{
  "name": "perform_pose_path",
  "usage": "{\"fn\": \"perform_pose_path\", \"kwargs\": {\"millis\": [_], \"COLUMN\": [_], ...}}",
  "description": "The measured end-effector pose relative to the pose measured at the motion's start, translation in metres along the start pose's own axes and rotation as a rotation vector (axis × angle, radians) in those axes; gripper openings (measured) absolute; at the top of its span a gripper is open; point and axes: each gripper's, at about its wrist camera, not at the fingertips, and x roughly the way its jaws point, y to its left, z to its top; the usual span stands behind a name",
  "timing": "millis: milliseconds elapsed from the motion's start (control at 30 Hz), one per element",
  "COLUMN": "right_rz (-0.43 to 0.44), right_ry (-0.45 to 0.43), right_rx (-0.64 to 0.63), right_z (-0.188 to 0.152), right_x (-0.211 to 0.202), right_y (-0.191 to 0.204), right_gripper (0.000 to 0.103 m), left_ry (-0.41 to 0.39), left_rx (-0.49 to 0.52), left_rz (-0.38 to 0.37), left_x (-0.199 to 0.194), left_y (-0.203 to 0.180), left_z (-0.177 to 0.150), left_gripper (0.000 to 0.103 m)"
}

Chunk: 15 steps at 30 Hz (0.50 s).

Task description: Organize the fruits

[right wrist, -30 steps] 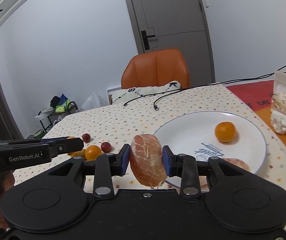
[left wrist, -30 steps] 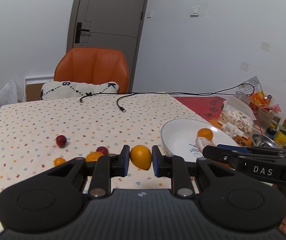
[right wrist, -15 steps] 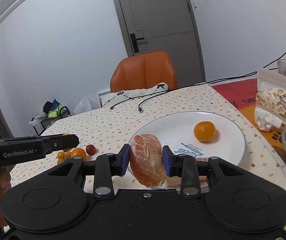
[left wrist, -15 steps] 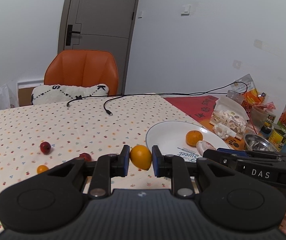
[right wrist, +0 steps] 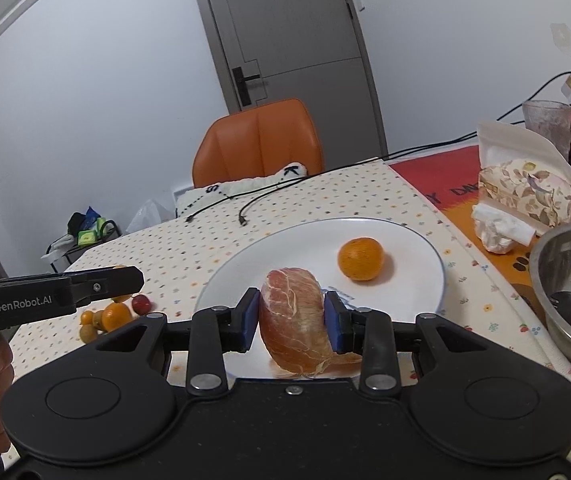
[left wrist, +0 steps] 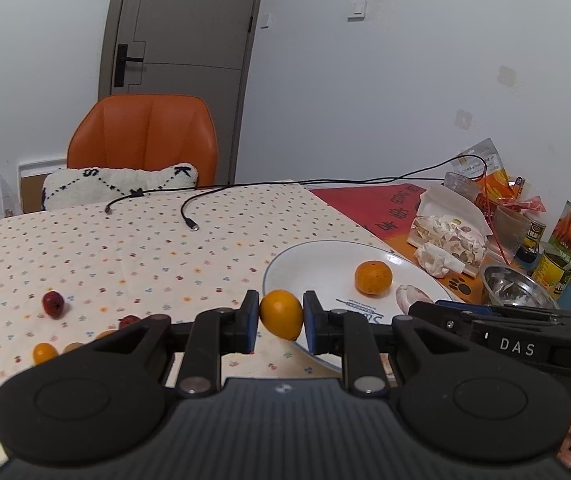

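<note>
My left gripper (left wrist: 281,316) is shut on a small yellow-orange fruit (left wrist: 281,314), held above the near left rim of the white plate (left wrist: 309,268). A mandarin (left wrist: 373,277) lies on that plate. My right gripper (right wrist: 291,322) is shut on a peeled pink pomelo piece (right wrist: 295,334) over the plate's (right wrist: 413,272) near side, with the mandarin (right wrist: 360,259) beyond it. Several small red and orange fruits (left wrist: 53,304) (right wrist: 115,314) lie on the tablecloth to the left. The left gripper's body shows at the left of the right wrist view.
A steel bowl (right wrist: 569,288) with a spoon stands right of the plate. Snack bags, a tissue pack (left wrist: 449,232), cans (left wrist: 557,268) and a glass (right wrist: 545,124) crowd the right side. Black cables (left wrist: 189,216) lie at the far side. An orange chair (left wrist: 141,140) with a cushion stands behind.
Both grippers have moved right toward the plate with their fruit held. The pomelo piece now hangs over the plate, and the small fruit is at its left rim.
</note>
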Motion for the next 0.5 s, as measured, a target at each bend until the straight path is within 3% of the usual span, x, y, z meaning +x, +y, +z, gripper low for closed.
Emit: {"fn": "perform_pose_path", "kwargs": {"millis": [500], "right_rz": [-0.027], "right_ry": [0.004], "right_rx": [0.052], "right_z": [0.003], "right_x": [0.018], "right_y": [-0.030], "right_gripper": [0.033], "left_ry": [0.048], "left_rx": [0.010], "left_rz": [-0.039], "left_x": [0.036], "left_y": [-0.020], "left_z": [-0.002], "left_gripper": [0.021]}}
